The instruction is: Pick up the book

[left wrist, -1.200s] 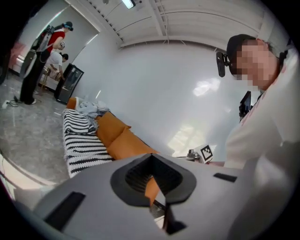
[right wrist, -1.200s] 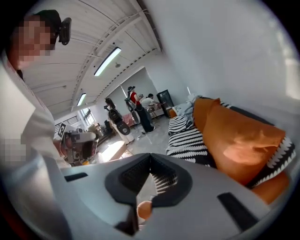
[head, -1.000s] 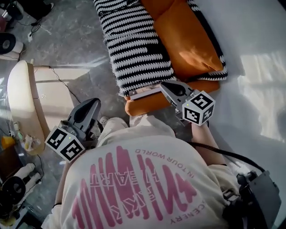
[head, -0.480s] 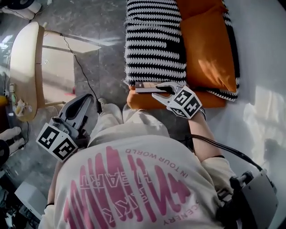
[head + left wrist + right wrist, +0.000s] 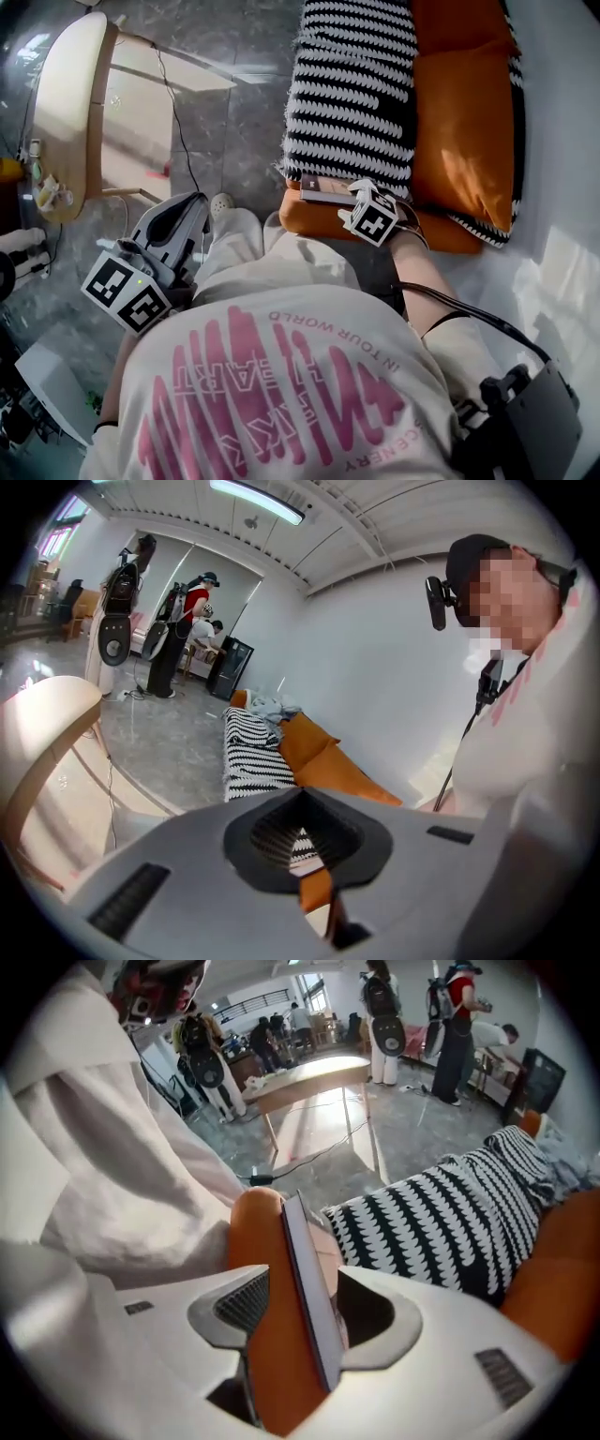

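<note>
Now my R gripper (image 5: pixel 360 190) jaws, just opened, straddle the book (image 5: pixel 307 1279) edge w/ orange cushion (image 5: pixel 314 217), pads not pressing; L gripper (image 5: pixel 191 204) clenched, empty, well apart.

The book (image 5: pixel 325 190) lies on the front edge of the sofa seat (image 5: pixel 314 221), with the blanket (image 5: pixel 352 84) spread just behind it and the cushion (image 5: pixel 464 122) behind and to its right, beside the blanket. The right gripper (image 5: pixel 362 195) stands over the book's right end, the book and the seat's front edge between its jaws. Well left of the book the left gripper (image 5: pixel 190 204) hangs over the floor (image 5: pixel 244 103), and the table (image 5: pixel 66 94) stands farther left
</note>
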`<state>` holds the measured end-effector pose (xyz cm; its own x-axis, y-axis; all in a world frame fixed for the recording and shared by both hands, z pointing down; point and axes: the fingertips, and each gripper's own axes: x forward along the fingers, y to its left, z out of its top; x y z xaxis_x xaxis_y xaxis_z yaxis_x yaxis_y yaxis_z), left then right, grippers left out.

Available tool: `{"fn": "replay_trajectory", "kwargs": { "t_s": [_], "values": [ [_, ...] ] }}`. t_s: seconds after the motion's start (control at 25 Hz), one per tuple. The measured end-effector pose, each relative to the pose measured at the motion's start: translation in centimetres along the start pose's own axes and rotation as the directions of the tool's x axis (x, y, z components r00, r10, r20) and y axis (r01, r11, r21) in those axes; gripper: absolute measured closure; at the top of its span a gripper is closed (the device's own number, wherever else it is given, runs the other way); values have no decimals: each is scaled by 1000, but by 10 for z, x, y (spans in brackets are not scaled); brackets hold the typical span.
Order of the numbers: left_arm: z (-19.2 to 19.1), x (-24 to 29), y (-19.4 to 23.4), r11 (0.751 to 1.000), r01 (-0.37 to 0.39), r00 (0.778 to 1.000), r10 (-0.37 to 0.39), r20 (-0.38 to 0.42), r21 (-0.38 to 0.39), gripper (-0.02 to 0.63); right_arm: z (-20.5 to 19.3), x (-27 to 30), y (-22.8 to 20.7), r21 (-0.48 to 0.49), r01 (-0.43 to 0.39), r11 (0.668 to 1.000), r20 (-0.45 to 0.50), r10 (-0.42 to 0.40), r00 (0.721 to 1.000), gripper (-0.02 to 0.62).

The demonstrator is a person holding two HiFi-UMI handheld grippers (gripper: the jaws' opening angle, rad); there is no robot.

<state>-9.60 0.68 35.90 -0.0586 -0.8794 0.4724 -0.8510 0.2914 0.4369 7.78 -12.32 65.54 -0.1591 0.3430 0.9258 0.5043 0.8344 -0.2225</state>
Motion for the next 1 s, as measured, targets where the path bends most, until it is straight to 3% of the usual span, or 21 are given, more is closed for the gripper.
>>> {"fn": "replay_trajectory", "kwargs": {
  "t_s": [0.08,0.2,0.24,0.4,0.68,1.0],
  "values": [
    [-4,3,-16,1000,-2,1000,2,-16,-27,600,-27,-7,12,-27,-20,999,-65,19,998,377],
    [-19,36,-32,996,39,998,-43,-51,-75,600,-105,-17,34,53,-67,996,-196,77,978,377],
    [-19,42,-23,997,21,999,-24,-45,-68,600,-111,-7,29,48,-81,996,-218,89,972,377],
    [-2,30,41,994,-107,994,107,21,-8,600,-33,71,-35,-124,-116,985,-191,91,977,377],
    [-14,20,49,991,-134,991,135,7,-16,600,-38,83,-22,-120,-204,972,-242,170,955,352],
    [-10,14,54,990,-138,990,138,-2,-26,600,-37,86,-26,2,-257,966,-269,248,931,339]
  ]
}}
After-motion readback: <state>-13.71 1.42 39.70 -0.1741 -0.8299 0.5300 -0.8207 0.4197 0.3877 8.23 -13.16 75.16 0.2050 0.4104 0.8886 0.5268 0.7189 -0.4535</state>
